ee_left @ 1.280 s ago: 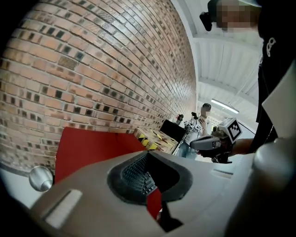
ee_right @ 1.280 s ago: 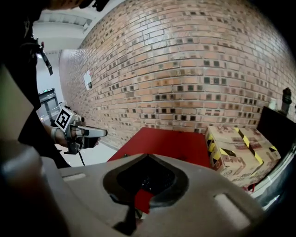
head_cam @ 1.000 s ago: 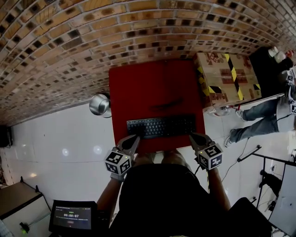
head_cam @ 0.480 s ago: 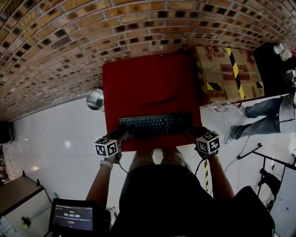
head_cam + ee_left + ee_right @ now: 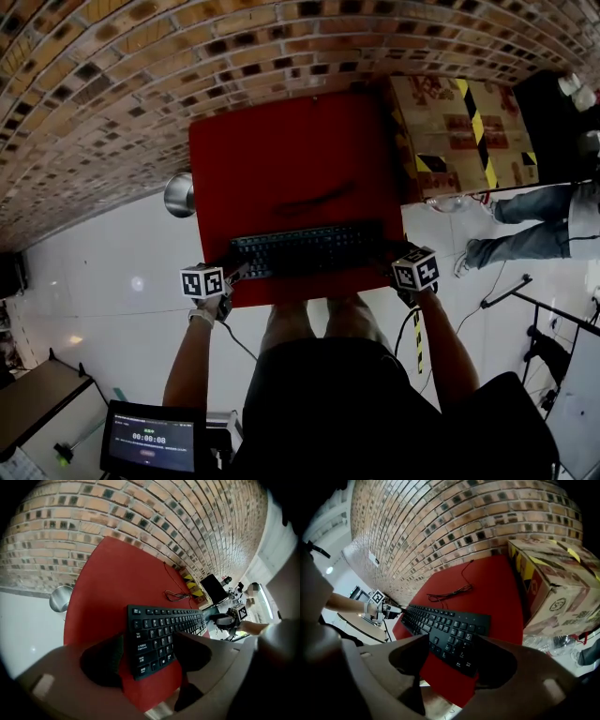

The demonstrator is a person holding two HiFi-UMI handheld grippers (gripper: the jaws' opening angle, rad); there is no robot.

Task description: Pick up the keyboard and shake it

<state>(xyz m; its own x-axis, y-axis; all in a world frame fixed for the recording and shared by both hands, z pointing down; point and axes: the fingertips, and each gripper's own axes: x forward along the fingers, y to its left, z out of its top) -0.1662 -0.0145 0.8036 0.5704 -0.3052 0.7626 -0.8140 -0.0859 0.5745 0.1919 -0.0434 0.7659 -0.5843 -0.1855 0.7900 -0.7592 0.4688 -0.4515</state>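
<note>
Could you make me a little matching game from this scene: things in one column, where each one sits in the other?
Things:
1 keyboard
2 cardboard box
3 metal bowl
4 black cable

Places, as the head view shows them:
A beside the left edge of the red table
B middle of the table
C beside the table's right edge
D along the table's near edge

Pairs: 1-D, 2-C, 3-A, 4-B

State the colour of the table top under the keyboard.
The table top is plain red, clearest in the head view; the keyboard is black.
</note>
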